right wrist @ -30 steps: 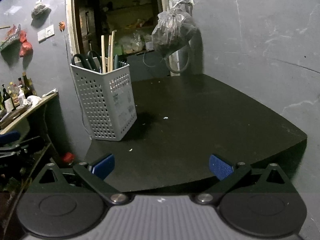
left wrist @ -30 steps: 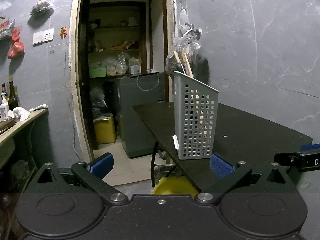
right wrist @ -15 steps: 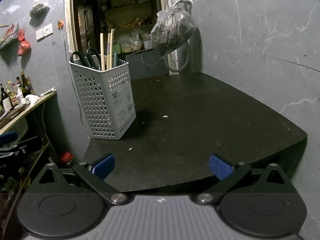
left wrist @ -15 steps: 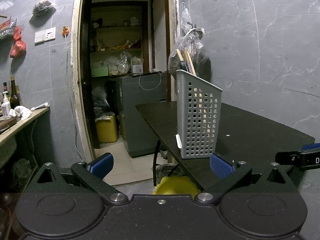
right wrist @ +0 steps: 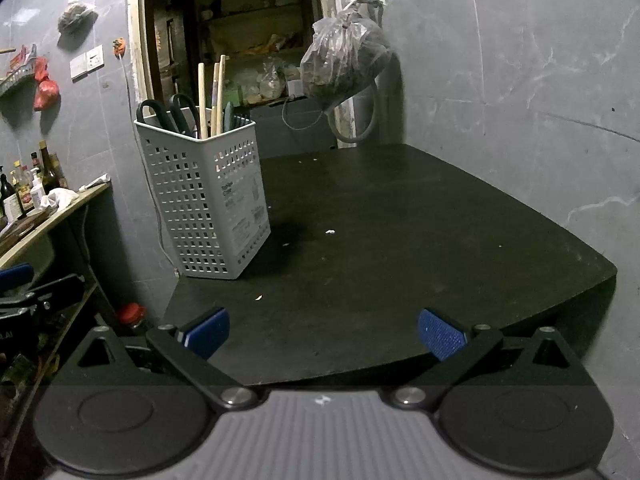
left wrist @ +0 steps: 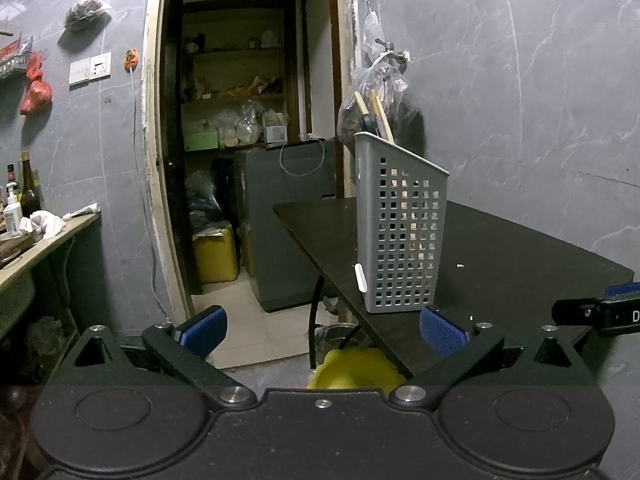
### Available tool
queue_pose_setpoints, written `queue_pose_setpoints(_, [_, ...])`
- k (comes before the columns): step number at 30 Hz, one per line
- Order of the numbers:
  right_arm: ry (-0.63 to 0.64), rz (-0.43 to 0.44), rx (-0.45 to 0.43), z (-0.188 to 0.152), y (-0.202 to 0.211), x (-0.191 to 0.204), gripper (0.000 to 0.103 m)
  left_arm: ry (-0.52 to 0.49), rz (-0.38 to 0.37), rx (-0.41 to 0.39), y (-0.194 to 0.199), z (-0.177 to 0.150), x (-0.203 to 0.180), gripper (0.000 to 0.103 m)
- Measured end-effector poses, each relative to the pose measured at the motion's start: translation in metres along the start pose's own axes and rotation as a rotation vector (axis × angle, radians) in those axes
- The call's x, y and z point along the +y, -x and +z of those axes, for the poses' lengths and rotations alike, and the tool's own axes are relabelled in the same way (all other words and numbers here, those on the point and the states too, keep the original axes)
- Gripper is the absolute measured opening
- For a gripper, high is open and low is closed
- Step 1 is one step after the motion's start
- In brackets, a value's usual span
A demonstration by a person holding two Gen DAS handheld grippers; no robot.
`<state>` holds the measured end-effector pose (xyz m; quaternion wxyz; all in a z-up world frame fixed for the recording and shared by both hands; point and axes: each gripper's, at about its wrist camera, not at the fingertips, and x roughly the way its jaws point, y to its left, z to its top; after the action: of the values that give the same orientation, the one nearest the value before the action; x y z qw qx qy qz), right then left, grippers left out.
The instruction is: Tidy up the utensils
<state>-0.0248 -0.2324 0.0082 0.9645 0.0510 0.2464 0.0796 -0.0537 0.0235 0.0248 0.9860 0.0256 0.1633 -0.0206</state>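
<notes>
The left hand-held gripper (left wrist: pixel 322 330) stood wide open with nothing between its blue pads (left wrist: pixel 202 326), touching neither the worktop (left wrist: pixel 520 252) nor anything on it. The right hand-held gripper (right wrist: pixel 324 332) was spread just as wide and equally empty, hovering at the near edge of the black worktop (right wrist: pixel 400 240). The task's perforated grey utensil basket (left wrist: pixel 400 224) stood upright on the worktop, right of centre in the left wrist view and close to the worktop's left edge. In the right wrist view the utensil basket (right wrist: pixel 208 196) sat in the left-centre of the frame at the worktop's corner, and this view showed its contents more fully: black-handled scissors (right wrist: pixel 168 114) and wooden chopsticks (right wrist: pixel 210 96) standing in it, plus a label on one side. The left wrist view showed only the chopstick tips (left wrist: pixel 372 114) above the rim. It alone showed the open doorway with storeroom shelves (left wrist: pixel 236 96) in the upper centre and a yellow jerrycan (left wrist: pixel 216 256) on the floor. A plastic bag (right wrist: pixel 344 62) hung on the wall behind the worktop. Part of the right hand-held gripper (left wrist: pixel 596 312) showed at the right edge of the left wrist view.
</notes>
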Motion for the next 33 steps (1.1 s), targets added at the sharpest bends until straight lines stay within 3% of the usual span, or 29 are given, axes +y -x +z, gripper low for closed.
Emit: queue_pose_setpoints(33, [-0.014,-0.006,0.024,-0.002,-0.011,-0.003,0.103,0.001,0.007,0.029,-0.013,-0.005,-0.003,0.102])
